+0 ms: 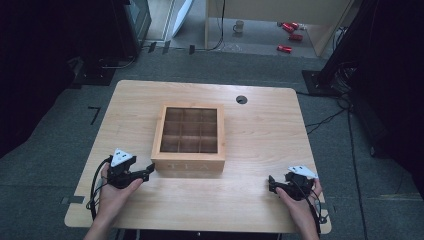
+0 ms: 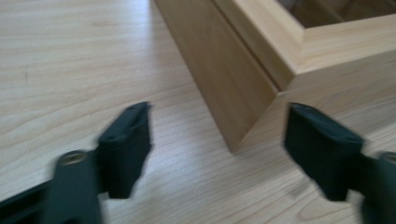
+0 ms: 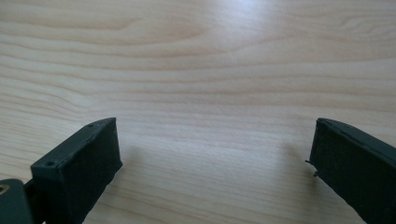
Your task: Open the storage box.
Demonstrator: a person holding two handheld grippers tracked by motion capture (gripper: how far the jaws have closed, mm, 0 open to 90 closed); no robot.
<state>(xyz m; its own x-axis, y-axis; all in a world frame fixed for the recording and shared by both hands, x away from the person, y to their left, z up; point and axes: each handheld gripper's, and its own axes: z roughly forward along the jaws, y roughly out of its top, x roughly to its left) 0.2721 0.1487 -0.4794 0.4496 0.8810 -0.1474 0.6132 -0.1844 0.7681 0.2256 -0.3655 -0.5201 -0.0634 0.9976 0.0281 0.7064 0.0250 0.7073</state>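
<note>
Pale wood all round: the tea box sits mid-table, its near-left corner at one o'clock between the left gripper's spread jaws. At five o'clock the right gripper hovers released over bare table. Rigid, fairly light, smooth-sided; I'd pinch the thick lid frame.

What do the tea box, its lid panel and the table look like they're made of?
The tea box looks like pale wood with a smooth matte finish; grain shows along its side. Its lid panel is probably glass or clear plastic, since the compartments show through. The table looks like light wood or wood-look laminate, with wavy grain.
</note>
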